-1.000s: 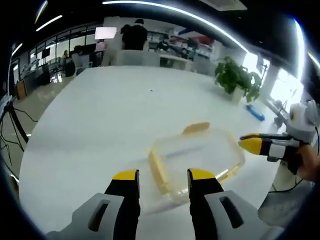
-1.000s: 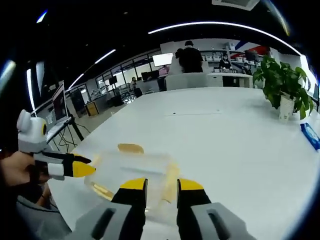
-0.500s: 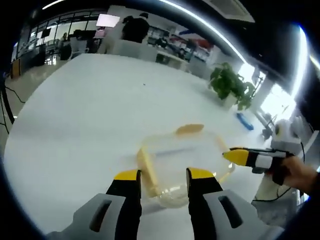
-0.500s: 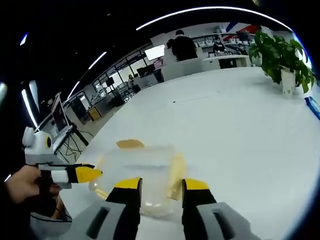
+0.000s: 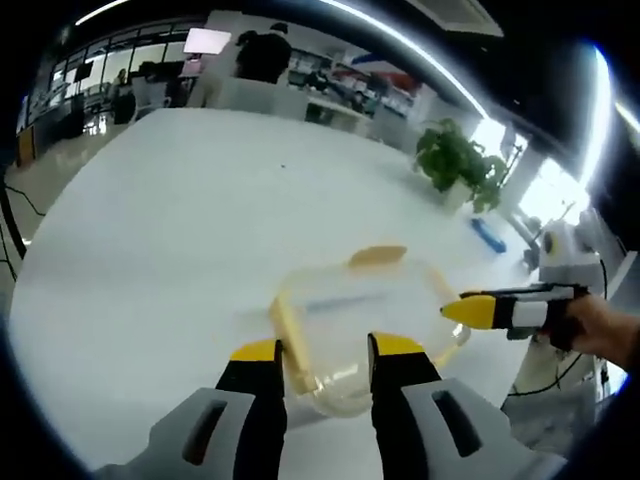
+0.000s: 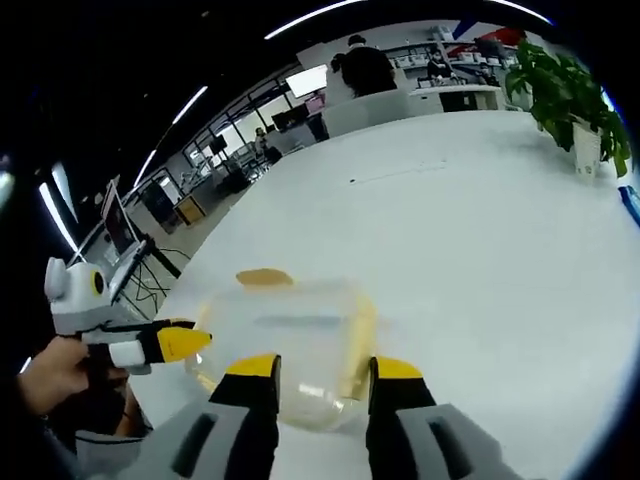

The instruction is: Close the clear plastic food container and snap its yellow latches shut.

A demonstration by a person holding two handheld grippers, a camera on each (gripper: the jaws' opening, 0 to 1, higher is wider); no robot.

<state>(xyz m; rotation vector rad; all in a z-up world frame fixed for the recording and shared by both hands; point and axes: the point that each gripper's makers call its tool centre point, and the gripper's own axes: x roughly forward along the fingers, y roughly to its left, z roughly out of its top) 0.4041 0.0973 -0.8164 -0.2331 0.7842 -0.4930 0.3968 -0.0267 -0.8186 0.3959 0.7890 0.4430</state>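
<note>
Left gripper view: the clear plastic food container with yellow latches (image 5: 365, 315) lies just ahead of the left gripper (image 5: 320, 352), whose jaws stand apart, empty.

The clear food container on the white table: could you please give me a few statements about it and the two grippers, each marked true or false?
1. The clear food container sits on the white table. True.
2. The left gripper is clamped on the container. False: its jaws are open, short of it.
3. A potted plant stands on the table. True.
4. The right gripper holds a lid in the air. False: its jaws are open, holding nothing.
</note>
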